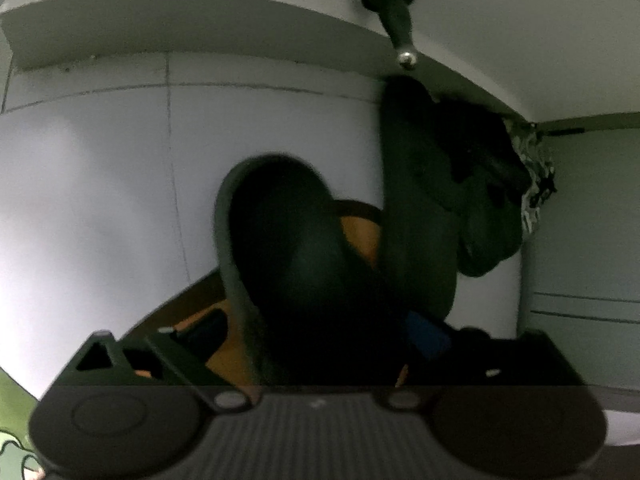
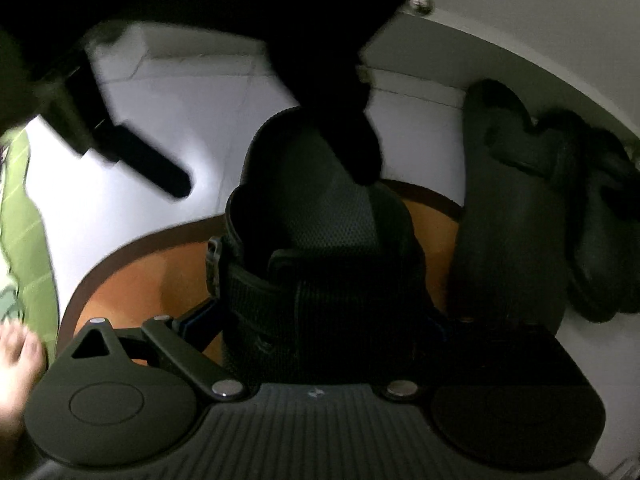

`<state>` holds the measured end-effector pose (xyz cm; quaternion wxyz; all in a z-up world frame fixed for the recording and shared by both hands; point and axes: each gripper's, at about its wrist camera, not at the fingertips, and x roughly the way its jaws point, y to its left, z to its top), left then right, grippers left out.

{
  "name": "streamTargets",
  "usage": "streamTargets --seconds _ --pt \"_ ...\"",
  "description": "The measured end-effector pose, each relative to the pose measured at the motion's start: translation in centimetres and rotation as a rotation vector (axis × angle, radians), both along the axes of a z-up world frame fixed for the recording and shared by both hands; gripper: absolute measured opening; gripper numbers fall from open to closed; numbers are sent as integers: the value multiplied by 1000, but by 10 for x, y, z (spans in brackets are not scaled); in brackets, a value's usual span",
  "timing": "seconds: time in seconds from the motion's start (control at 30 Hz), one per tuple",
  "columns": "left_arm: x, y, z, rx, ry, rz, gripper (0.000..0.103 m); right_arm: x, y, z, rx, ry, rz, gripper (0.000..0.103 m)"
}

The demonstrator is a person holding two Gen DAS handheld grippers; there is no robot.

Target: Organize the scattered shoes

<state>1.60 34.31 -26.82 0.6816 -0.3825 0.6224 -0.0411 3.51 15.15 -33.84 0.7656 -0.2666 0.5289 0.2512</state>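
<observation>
1. A black sandal [image 1: 304, 264] is gripped by the left tool [image 1: 320, 344], sole outward, over an orange shelf [image 1: 362, 236].
2. A strapped black sandal [image 2: 320, 248] is clamped in the right tool [image 2: 320, 332] — over the same shelf.
3. More dark shoes [image 2: 540, 208] are seen leaning against the white wall [image 1: 100, 180] — just to the right.

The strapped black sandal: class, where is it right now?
In the right wrist view the strapped black sandal sits centre frame between the right gripper's fingers, over the orange mat, with other dark shoes against the wall to its right.
</observation>
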Motion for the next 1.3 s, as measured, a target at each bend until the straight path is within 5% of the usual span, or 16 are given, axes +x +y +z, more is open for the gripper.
streamTargets --seconds 0.57,1.3 --pt "-4 -27 -2 32 67 -80 102 5 -9 3 -20 83 -24 101" --pt "-3 -1 -25 -27 42 28 101 29 18 18 67 22 -59 100"
